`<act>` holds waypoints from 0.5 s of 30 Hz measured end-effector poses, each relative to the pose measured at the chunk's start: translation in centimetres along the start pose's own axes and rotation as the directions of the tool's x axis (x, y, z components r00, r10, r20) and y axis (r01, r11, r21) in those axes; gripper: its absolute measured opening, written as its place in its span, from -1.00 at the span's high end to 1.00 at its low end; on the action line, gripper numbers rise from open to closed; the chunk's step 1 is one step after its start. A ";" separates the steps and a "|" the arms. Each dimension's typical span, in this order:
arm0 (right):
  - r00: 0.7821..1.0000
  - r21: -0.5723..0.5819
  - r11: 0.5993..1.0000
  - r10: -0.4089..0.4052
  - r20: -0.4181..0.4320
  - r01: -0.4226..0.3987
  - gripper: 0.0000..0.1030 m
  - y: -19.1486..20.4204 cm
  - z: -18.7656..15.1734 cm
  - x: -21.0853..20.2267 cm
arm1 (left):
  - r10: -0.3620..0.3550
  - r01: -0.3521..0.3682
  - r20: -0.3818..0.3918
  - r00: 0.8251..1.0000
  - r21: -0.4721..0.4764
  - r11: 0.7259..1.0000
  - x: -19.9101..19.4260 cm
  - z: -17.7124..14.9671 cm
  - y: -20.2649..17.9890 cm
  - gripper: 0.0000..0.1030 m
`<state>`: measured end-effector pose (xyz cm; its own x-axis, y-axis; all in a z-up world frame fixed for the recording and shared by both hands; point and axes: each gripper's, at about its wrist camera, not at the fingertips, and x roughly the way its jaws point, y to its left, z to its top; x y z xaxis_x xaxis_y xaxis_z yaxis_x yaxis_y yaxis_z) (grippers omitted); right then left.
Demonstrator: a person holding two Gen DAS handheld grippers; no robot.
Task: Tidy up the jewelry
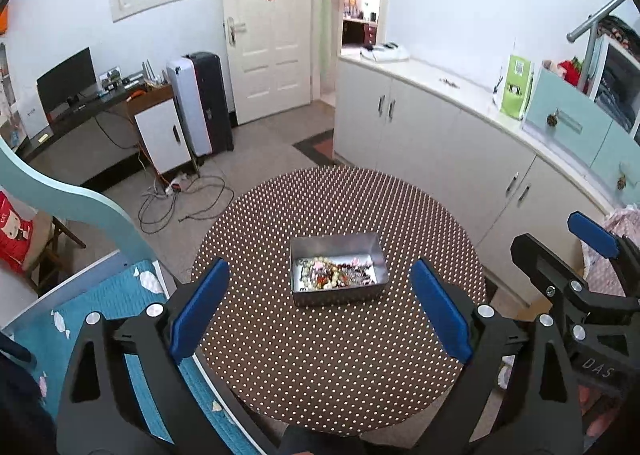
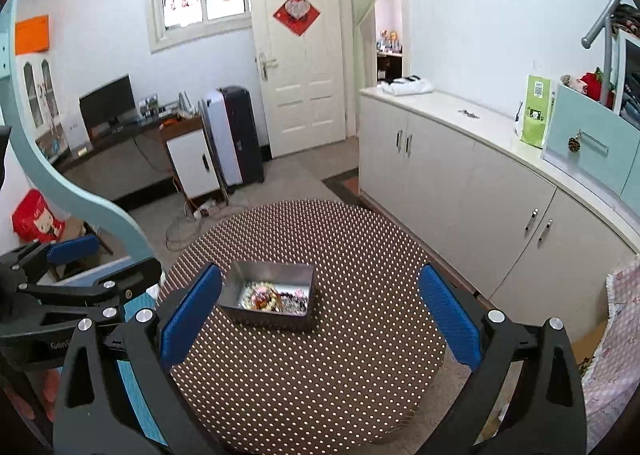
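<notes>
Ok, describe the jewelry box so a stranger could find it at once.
Find the round table with the brown, white-dotted cloth in the middle of the room. Near its centre sits an open rectangular metal tin. It is the only thing on the table, grey and shiny, with a tangle of beads and necklaces piled inside.

One metal tin (image 1: 338,269) sits at the frame's centre, holding one tangled heap of jewelry (image 1: 334,275). Two grippers show: left gripper (image 1: 320,315), right gripper (image 2: 320,319).
</notes>
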<state>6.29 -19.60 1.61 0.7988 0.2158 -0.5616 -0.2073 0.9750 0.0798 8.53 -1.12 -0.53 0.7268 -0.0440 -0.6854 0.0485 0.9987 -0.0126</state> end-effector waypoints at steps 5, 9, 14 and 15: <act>0.998 0.010 1.000 -0.002 0.059 0.001 -0.85 0.1 0.5 -1.5 | 0.004 -0.004 0.034 0.999 0.003 1.000 -1.6 0.2 -0.1 -0.83; 0.995 0.010 1.000 -0.008 0.097 0.007 -0.85 0.1 0.6 -2.4 | -0.001 0.002 0.056 0.998 -0.007 1.000 -2.7 0.2 0.1 -0.83; 0.992 0.008 1.000 -0.016 0.127 0.015 -0.85 -0.3 0.5 -3.3 | -0.010 0.011 0.091 0.996 -0.014 1.000 -3.7 0.3 0.1 -0.83; 0.991 0.007 1.000 -0.017 0.131 0.016 -0.85 -0.3 0.4 -3.3 | -0.012 0.014 0.096 0.995 -0.015 1.000 -3.8 0.2 0.2 -0.83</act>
<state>3.95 -20.55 3.79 0.8692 0.2047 -0.4501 -0.1907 0.9786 0.0768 5.92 -0.75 2.27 0.7887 -0.0582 -0.6120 0.0480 0.9983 -0.0331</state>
